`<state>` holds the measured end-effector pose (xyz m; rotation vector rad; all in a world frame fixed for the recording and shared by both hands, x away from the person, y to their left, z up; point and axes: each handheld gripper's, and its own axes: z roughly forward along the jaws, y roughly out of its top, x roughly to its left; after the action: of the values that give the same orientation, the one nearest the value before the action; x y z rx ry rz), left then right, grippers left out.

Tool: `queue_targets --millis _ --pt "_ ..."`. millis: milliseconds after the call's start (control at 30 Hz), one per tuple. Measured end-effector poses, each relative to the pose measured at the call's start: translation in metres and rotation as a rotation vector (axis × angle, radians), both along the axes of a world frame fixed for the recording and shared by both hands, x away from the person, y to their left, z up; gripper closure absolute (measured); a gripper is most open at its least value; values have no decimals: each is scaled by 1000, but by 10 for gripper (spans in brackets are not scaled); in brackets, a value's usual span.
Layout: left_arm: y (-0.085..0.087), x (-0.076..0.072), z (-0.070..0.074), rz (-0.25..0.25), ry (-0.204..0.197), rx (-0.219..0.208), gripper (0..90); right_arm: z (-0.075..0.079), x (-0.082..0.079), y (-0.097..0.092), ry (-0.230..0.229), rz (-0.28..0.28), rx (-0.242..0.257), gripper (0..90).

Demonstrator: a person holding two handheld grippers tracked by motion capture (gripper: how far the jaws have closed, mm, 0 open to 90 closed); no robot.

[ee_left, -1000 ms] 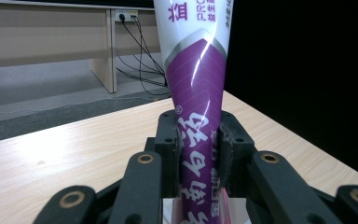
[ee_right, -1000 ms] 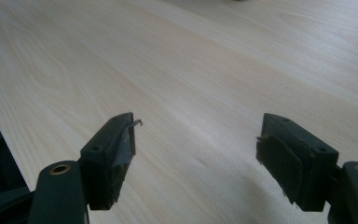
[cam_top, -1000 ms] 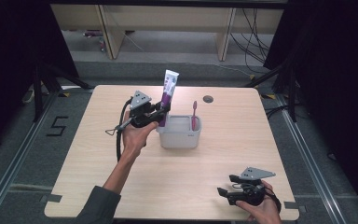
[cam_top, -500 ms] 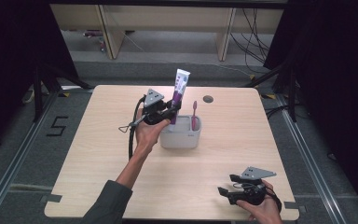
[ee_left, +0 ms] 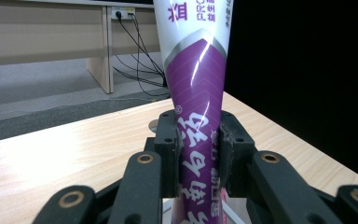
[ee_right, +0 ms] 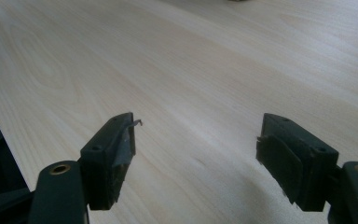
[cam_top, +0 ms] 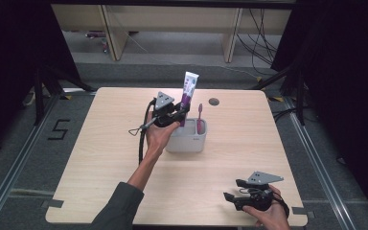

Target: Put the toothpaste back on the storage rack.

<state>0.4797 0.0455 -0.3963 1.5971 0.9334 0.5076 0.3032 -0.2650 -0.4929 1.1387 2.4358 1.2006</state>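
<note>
Light wooden table (cam_top: 100, 158) is carrying everything; nothing else on it matters besides a small dark round hole (cam_top: 214, 101) at the far edge. Near table centre, a grey rectangular plastic holder bin (cam_top: 191, 142) is sitting, with a pink toothbrush (cam_top: 200, 117) standing upright in its right part.

Left gripper (cam_top: 181, 111) is clamping the purple-and-white toothpaste tube (cam_top: 188, 96), held upright, lower end looking just inside the bin's far left corner; can't tell if it is touching bottom. In the left gripper view, the black pads are pressing both flanks of the tube (ee_left: 198, 93) on its purple lower body, and the tube is pinching in slightly there.

Handling judgement: tube is light, soft-walled, glossy and likely slippery; squeezing hard is denting it and could push paste toward the cap. Best hold seems to be the low, fuller section where it is being held now, not the flat crimped top, which would be flopping and twisting.

Right gripper (cam_top: 230, 189) is resting at the near right of the table, jaws spread wide with nothing between them; the right gripper view is showing bare wood between the pads (ee_right: 116, 154).
</note>
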Motion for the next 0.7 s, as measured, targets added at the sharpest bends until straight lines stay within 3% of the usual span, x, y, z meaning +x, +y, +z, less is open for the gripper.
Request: queue_targets --millis 700 --pt "-9 5 -14 9 5 36 714 0 0 0 3 5 4 281"
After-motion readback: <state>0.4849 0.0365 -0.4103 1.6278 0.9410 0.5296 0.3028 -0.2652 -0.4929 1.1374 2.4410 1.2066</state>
